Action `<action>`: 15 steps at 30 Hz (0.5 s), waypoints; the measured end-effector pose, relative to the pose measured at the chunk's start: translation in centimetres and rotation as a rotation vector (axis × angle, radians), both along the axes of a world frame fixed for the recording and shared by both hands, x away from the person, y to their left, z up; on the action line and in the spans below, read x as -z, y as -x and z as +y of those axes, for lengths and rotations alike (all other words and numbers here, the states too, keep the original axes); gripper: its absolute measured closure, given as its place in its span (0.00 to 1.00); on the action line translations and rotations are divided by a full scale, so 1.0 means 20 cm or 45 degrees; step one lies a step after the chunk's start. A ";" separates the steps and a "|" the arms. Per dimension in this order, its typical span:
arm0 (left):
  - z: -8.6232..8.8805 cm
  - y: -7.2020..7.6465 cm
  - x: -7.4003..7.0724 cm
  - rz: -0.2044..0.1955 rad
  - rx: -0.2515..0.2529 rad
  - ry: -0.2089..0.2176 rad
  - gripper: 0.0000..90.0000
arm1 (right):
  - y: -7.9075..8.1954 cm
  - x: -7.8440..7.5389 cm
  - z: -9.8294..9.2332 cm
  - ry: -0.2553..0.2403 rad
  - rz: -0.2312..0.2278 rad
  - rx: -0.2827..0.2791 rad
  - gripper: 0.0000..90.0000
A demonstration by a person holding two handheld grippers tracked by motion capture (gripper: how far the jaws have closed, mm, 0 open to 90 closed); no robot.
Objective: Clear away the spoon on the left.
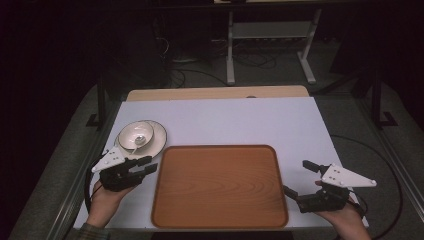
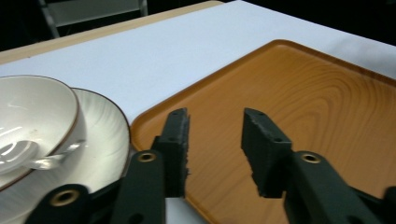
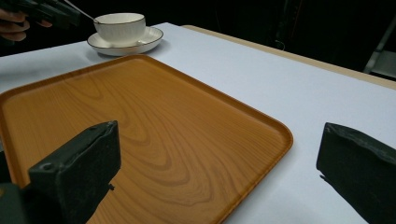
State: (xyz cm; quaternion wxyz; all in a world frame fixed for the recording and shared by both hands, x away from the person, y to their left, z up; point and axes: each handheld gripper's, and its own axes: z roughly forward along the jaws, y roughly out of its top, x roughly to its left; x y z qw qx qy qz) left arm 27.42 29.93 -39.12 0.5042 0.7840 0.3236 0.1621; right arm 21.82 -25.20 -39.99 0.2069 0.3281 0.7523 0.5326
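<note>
A wooden tray point(image 1: 220, 147) lies empty in the middle of the white table point(image 1: 225, 115). To its left rear, a white cup point(image 1: 134, 133) with a spoon point(image 1: 140, 138) in it stands on a saucer point(image 1: 159, 135). My left gripper point(image 1: 151, 164) hovers at the tray's left rim, just in front of the saucer, open with nothing between its pads. In the left gripper view its tips point(image 2: 215, 119) hang over the tray's edge point(image 2: 303, 93), with the cup point(image 2: 37, 112) and saucer point(image 2: 107, 140) close on the left. My right gripper point(image 1: 295, 177) stands wide open beside the tray's right front corner.
The table's wooden back edge point(image 1: 215, 92) runs behind the white surface. Beyond it stand a metal frame point(image 1: 267, 45) and cables on the dark floor. In the right gripper view the tray point(image 3: 140, 116) spreads ahead, with the cup point(image 3: 120, 25) far off.
</note>
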 end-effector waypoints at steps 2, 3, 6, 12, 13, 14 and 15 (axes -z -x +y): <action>0.01 -0.01 0.00 0.005 -0.012 -0.005 0.77 | 0.00 0.00 0.00 0.001 -0.004 0.001 0.00; 0.01 -0.01 0.00 0.005 -0.021 -0.007 0.77 | 0.00 0.00 0.00 0.002 -0.004 0.000 0.00; 0.03 -0.02 0.01 0.021 -0.041 -0.020 0.85 | 0.00 0.00 0.00 0.001 -0.002 0.000 0.00; 0.07 -0.02 0.00 0.028 -0.086 -0.032 1.00 | 0.00 0.00 -0.01 0.001 0.002 -0.002 0.00; 0.08 -0.02 -0.01 0.019 -0.103 -0.035 1.00 | 0.00 0.00 0.00 0.000 0.001 -0.003 0.00; 0.08 -0.02 -0.01 0.019 -0.103 -0.035 1.00 | 0.00 0.00 0.00 0.000 0.001 -0.003 0.00; 0.08 -0.02 -0.01 0.008 -0.118 -0.038 1.00 | 0.00 0.00 0.00 -0.002 0.001 -0.004 0.00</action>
